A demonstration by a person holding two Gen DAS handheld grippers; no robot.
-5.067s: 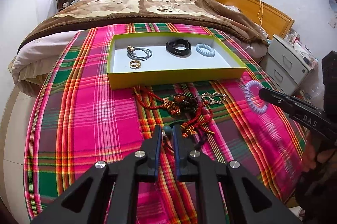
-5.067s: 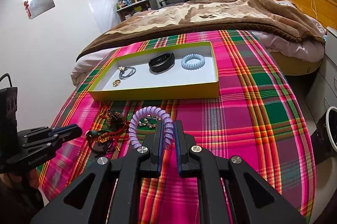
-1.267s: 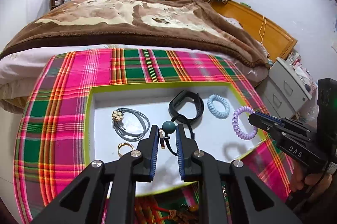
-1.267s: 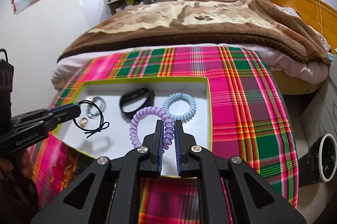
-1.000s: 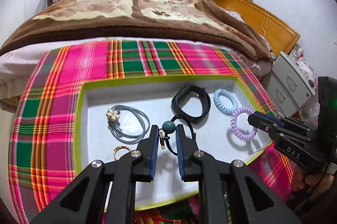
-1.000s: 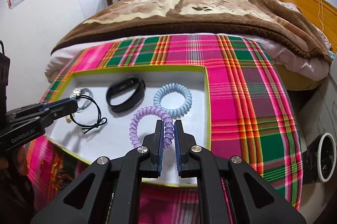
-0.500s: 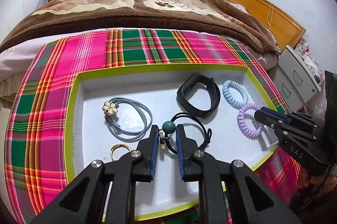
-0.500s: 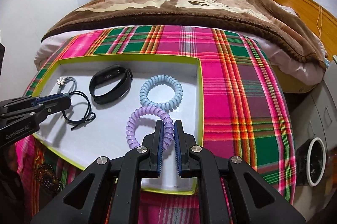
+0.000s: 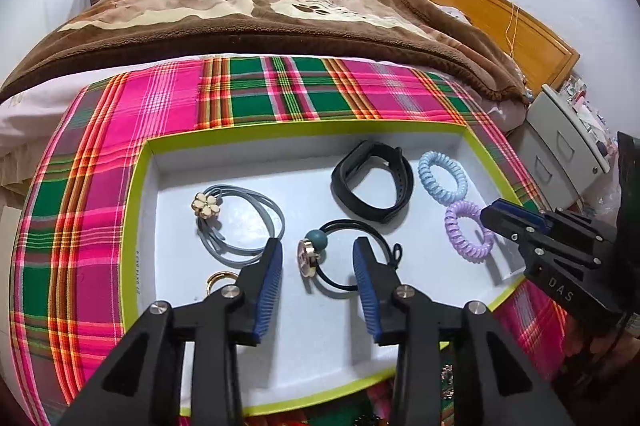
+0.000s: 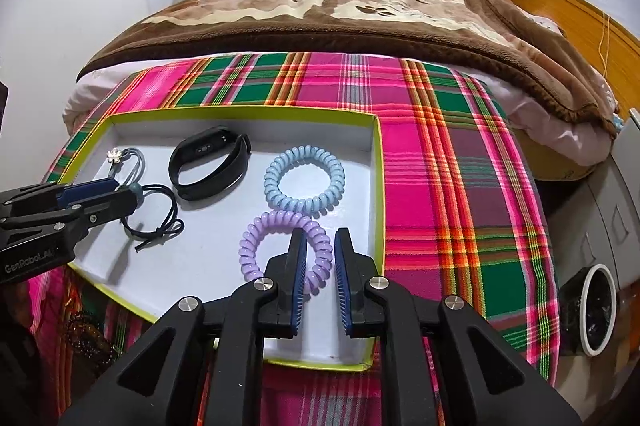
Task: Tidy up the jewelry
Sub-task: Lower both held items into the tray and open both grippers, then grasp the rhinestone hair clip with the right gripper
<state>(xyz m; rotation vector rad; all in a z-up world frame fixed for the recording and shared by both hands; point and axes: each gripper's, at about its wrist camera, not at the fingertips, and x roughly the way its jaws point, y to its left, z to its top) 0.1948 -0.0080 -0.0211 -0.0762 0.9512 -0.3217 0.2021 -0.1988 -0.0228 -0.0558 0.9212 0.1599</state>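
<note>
A yellow-green tray (image 9: 136, 226) with a white floor lies on the plaid cloth. My left gripper (image 9: 317, 250) hovers low over it, jaws opening. A black hair tie with a teal bead (image 9: 316, 241) lies on the floor between the jaws, touching neither pad. My right gripper (image 10: 320, 234) is at the tray's right end, jaws opening. The purple coil tie (image 10: 256, 246) rests on the floor with one strand loose between the fingers. The right wrist view shows the left gripper (image 10: 132, 199) beside the black hair tie (image 10: 160, 222). The left wrist view shows the right gripper (image 9: 500, 218) at the purple coil tie (image 9: 468, 232).
Also in the tray are a black fitness band (image 9: 372, 181), a blue coil tie (image 9: 442, 177), a grey hair tie with a flower (image 9: 240, 218) and a gold ring (image 9: 218, 280). Beaded jewelry (image 10: 84, 338) lies on the cloth before the tray. A grey drawer cabinet (image 9: 560, 153) stands on the right.
Both grippers carried their ties from the cloth to the tray. In the last half second both jaws spread, and the black hair tie and the purple coil tie now lie on the tray floor.
</note>
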